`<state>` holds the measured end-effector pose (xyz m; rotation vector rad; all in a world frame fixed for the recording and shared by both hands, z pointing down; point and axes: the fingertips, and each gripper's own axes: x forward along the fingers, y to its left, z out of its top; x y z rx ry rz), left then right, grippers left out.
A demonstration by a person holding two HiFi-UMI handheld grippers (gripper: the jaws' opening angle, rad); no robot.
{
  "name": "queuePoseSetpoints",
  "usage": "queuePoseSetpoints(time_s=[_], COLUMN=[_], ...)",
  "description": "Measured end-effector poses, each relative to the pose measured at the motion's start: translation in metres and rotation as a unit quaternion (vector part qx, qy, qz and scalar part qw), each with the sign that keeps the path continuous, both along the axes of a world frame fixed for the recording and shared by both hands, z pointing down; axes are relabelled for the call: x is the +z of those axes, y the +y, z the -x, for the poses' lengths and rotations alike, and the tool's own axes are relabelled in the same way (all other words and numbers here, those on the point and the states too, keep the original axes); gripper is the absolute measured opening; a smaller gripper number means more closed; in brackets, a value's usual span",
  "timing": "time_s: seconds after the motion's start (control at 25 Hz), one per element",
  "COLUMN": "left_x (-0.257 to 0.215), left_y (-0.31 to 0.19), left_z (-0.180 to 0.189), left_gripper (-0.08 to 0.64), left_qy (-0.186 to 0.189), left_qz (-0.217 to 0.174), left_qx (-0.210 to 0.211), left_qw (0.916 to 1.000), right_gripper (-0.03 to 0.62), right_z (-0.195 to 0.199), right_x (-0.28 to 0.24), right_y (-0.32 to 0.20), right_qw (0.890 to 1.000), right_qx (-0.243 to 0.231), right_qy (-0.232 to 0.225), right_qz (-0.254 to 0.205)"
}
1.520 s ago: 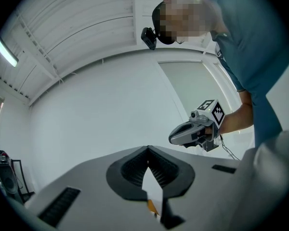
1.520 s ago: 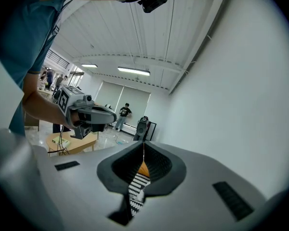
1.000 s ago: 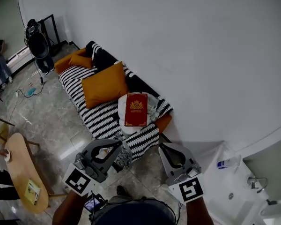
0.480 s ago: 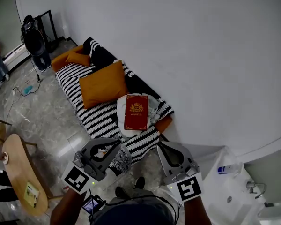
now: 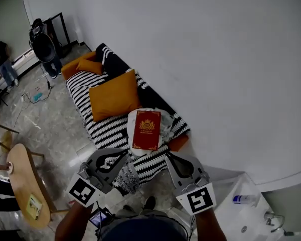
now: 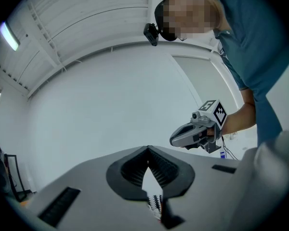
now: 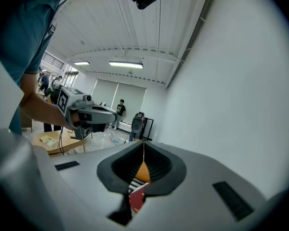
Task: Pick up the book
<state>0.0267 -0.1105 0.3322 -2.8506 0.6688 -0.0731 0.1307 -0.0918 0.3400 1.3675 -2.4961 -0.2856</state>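
A red book [image 5: 146, 130] with a gold emblem lies flat on a white cushion [image 5: 132, 119] at the near end of a black-and-white striped sofa [image 5: 108, 127]. My left gripper [image 5: 126, 154] hangs shut and empty just short of the sofa's near end, left of the book. On the book's right, my right gripper [image 5: 166, 155] is also shut with nothing in it. A sliver of the red book [image 7: 137, 198] shows below the right jaws in the right gripper view. In the left gripper view the left gripper [image 6: 147, 148] faces the white wall.
Orange cushions [image 5: 114, 95] lie further along the sofa. A white wall [image 5: 215, 59] runs behind it. A wooden table [image 5: 25, 187] with a small book stands at the left, a white sink unit [image 5: 251, 210] at the lower right. A person stands by a black chair [image 5: 42, 46] far left.
Both grippers have moved forward toward the sofa's near end; the book now lies closer to their tips. Both jaws stayed shut.
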Motion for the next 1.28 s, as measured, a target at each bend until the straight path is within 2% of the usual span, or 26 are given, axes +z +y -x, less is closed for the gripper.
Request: queuePoseSetpoints(time_s=[0.4,0.68,0.88,1.12,1.28], left_x=[0.018,0.028,0.031,0.046,0.058], left_y=[-0.038,-0.085,-0.123,-0.162,-0.178], left_z=[-0.027,-0.021,-0.011,-0.001,-0.005], left_gripper=[0.003,0.003,0.003,0.003,0.003], left_qy=[-0.019,-0.014,0.004,0.001,0.005], left_qz=[0.016,0.027,0.033,0.044,0.056], left_qx=[-0.007,0.005,0.017,0.035,0.039], left_qw=[0.9997,0.9995,0.9993,0.9984,0.9977], right_gripper=[0.014,0.014,0.014,0.014,0.014], right_z=[-0.026,-0.021,-0.014,-0.007,-0.008], right_x=[0.023,0.034,0.042,0.057,0.074], right_y=[-0.041,-0.081,-0.111,-0.144,-0.16], right_qw=[0.999,0.999,0.998,0.996,0.994], right_qx=[-0.007,0.011,0.033,0.062,0.063], right_qy=[-0.022,-0.021,-0.015,-0.012,-0.018], right_qz=[0.024,0.041,0.054,0.069,0.087])
